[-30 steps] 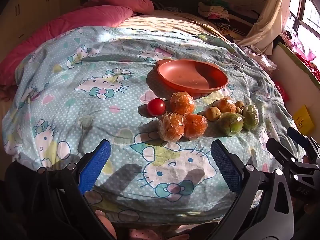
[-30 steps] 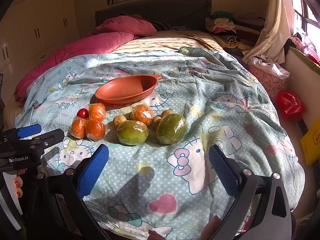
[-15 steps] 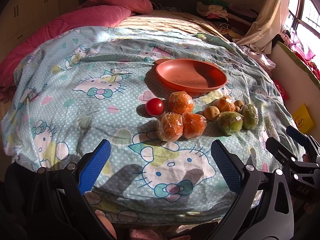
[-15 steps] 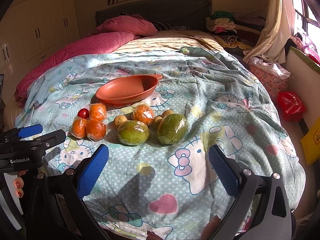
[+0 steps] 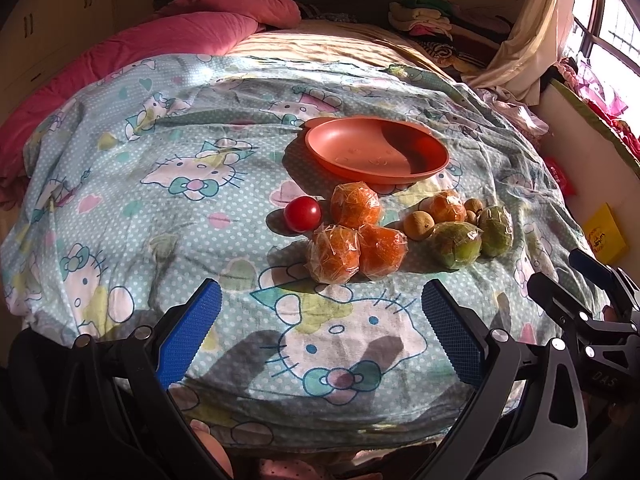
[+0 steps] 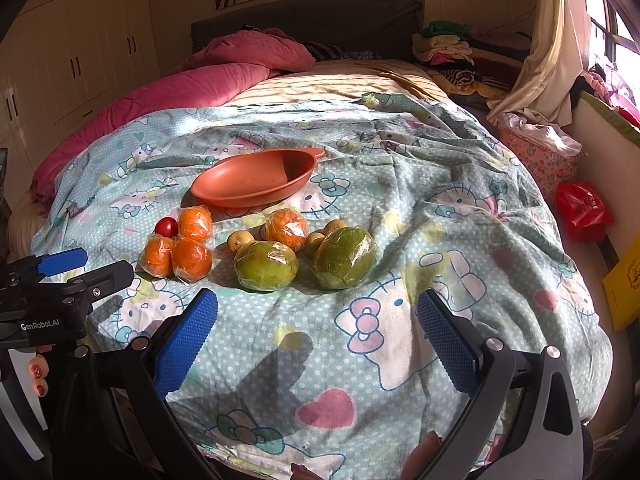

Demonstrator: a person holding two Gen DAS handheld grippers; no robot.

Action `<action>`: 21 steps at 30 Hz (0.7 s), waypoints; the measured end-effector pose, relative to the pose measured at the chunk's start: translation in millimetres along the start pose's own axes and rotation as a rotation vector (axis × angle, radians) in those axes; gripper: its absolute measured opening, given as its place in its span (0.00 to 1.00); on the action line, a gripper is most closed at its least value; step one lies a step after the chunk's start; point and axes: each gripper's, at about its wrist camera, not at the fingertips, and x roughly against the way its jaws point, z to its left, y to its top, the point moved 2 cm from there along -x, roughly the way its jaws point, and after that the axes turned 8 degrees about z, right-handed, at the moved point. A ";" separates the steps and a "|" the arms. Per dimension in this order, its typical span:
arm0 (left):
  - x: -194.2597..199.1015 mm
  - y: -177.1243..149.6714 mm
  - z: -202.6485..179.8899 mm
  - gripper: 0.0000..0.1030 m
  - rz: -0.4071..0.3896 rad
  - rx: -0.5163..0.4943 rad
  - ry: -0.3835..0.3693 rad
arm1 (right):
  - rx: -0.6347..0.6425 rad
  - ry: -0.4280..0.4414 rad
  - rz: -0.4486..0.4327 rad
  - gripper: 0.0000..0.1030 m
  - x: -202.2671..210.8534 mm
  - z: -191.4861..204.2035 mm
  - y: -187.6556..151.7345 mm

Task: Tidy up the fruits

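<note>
Clearly nothing picked yet. Left wrist view: left gripper (image 5: 320, 326) fingers spread, empty, hovering over bed (image 5: 120, 200) short of wrapped oranges (image 5: 356, 240); orange bowl (image 5: 376, 152) behind, empty.

Right wrist view: right gripper (image 6: 316, 330) fingers spread, empty (green fruits (image 6: 304, 262) nearest). Next, judged: advance, straddle one fruit, pinch gently.

So the bowl (image 6: 256, 178) sits on the bed (image 6: 440, 208), fruit lined up just in front. Tomato (image 6: 166, 227) at 9 o'clock of the row, two mangoes (image 6: 266, 265) toward 3, oranges (image 6: 192, 258) between.
</note>
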 end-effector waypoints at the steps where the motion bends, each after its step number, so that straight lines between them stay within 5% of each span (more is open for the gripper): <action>1: -0.2 -0.1 -0.7 0.92 0.000 -0.001 -0.001 | 0.000 0.000 0.000 0.96 0.0 -0.1 0.1; 21: 0.3 -0.2 -0.1 0.92 0.002 -0.002 -0.004 | -0.002 0.004 0.001 0.96 -1.3 -3.3 -0.6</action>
